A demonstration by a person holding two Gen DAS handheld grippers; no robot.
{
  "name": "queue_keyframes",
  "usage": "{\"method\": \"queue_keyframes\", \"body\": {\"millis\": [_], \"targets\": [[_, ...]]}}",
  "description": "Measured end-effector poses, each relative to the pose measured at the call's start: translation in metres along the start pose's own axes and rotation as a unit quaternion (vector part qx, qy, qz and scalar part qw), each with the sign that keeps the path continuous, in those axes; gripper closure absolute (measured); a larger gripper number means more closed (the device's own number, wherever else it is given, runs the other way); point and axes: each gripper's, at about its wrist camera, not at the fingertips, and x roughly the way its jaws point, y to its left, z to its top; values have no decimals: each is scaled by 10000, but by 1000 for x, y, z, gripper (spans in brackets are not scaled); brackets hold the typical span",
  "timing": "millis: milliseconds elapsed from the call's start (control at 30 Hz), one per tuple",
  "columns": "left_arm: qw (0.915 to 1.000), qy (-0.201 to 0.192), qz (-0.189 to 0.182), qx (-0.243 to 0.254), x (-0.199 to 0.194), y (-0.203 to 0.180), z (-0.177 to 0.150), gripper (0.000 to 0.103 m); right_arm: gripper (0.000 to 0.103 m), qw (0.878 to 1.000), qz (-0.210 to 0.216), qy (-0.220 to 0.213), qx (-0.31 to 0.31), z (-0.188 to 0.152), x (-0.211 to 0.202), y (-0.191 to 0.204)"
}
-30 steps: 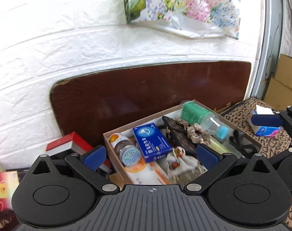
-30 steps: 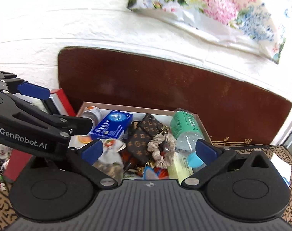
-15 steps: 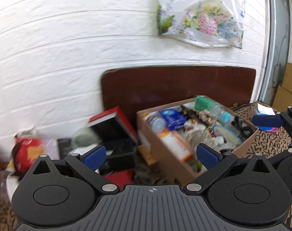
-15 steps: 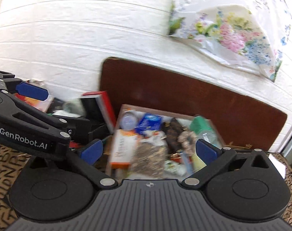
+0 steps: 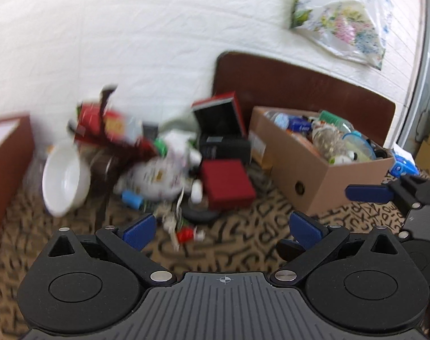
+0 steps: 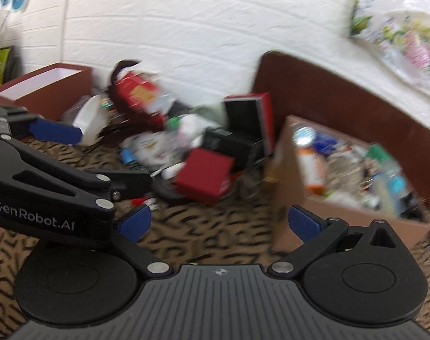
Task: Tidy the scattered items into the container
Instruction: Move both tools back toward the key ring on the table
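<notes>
Both views have swung left off the one cardboard box [image 5: 322, 170], now at right with its long axis running away toward the wall, onto the scattered pile (one red case [image 5: 227, 184], one white bowl [image 5: 65, 178]), left tongs [image 5: 220, 228] and right tongs [image 6: 219, 222] spread empty.

Tan box [image 5: 322, 175], red case [image 5: 227, 182], white bowl [image 5: 65, 178], leopard-print cloth [image 5: 243, 232], white brick wall [image 5: 130, 28], floral bag [image 5: 342, 22], blue gripper pads [image 5: 138, 231].
</notes>
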Motion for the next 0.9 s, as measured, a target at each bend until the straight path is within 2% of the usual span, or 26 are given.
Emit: {"method": "queue_keyframes", "body": {"millis": [133, 233, 433, 600, 767, 900], "targets": [[9996, 189, -6, -209, 4, 21, -19, 0, 0, 9999, 83, -35, -90, -9, 8, 24], [9989, 368, 141, -258, 15, 33, -27, 0, 0, 9999, 115, 63, -108, -16, 21, 35], [9981, 461, 227, -347, 39, 52, -25, 1, 1, 9992, 288, 273, -35, -23, 46, 44], [9969, 659, 162, -406, 66, 64, -19, 10, 1, 9982, 440, 372, 188, -23, 68, 43], [9962, 792, 81, -347, 91, 72, -12, 23, 6, 9966, 545, 529, 320, -24, 92, 48], [9959, 849, 128, -301, 110, 76, -8, 24, 12, 9956, 634, 593, 343, -22, 109, 51]]}}
